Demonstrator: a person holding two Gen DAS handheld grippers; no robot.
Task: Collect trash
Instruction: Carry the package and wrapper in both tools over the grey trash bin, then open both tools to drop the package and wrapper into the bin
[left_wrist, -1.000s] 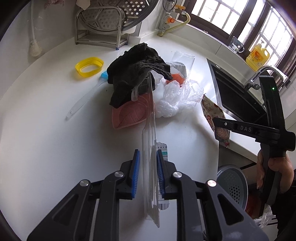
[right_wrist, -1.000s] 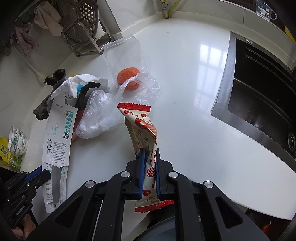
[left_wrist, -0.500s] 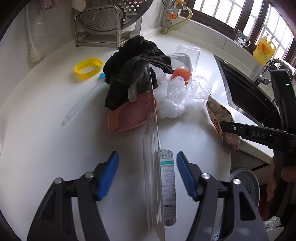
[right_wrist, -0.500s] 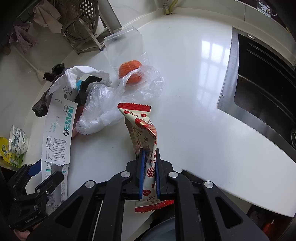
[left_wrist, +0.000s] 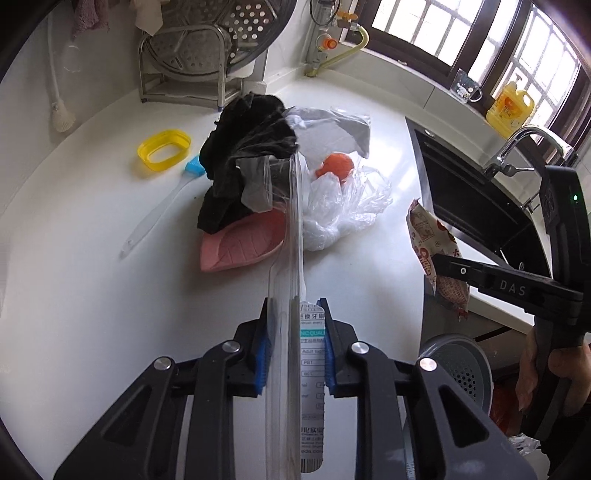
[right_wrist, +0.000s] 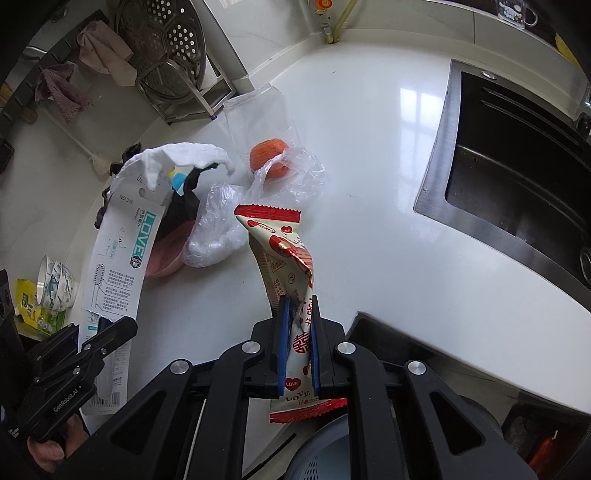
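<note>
My left gripper (left_wrist: 295, 314) is shut on an empty toothbrush package (left_wrist: 295, 258), clear plastic with a white printed card, held edge-on above the white counter (left_wrist: 92, 258). The package also shows in the right wrist view (right_wrist: 125, 254) at the left. My right gripper (right_wrist: 297, 314) is shut on a red and white snack wrapper (right_wrist: 284, 251), which also shows in the left wrist view (left_wrist: 432, 251) over the counter edge. A crumpled clear plastic bag (left_wrist: 343, 206) with an orange ball (left_wrist: 336, 166) lies on the counter.
A black cloth (left_wrist: 243, 155) lies over a pink leaf-shaped dish (left_wrist: 240, 247). A yellow ring (left_wrist: 164, 149) and a clear-handled brush (left_wrist: 159, 218) lie at the left. A steel rack (left_wrist: 192, 55) stands behind, a sink (right_wrist: 517, 177) at the right, a grey bin (left_wrist: 458, 369) below the counter edge.
My left gripper opened half a second ago and has closed again on the toothbrush package, further along it. My right gripper kept its hold on the wrapper and drew back slightly.
</note>
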